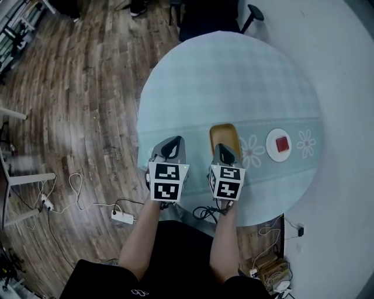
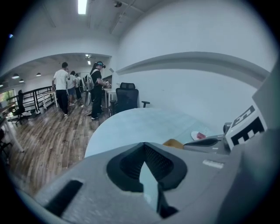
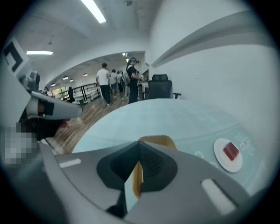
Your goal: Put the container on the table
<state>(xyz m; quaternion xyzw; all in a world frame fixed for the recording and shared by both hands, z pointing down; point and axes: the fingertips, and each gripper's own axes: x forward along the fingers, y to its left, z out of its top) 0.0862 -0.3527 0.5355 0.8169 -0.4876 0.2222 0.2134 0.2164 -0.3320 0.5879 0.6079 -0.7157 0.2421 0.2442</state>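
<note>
A yellow-brown container [image 1: 224, 135] rests on the round table's pale blue cloth [image 1: 234, 76], near the front edge. My right gripper [image 1: 224, 150] is at the container's near rim, its jaws closed to a thin slit with the yellow rim [image 3: 159, 141] showing between them. My left gripper [image 1: 173, 143] hovers just to the left, over the table's front-left edge; its jaws are shut with nothing in them, and only tablecloth shows past them [image 2: 144, 146]. The container [image 2: 174, 143] peeks out beside it in the left gripper view.
A white plate [image 1: 279, 144] with a red block [image 1: 282, 143] lies right of the container. A dark office chair [image 1: 210, 17] stands at the table's far side. A power strip [image 1: 123, 216] and cables lie on the wood floor at left. People [image 2: 61, 87] stand far off.
</note>
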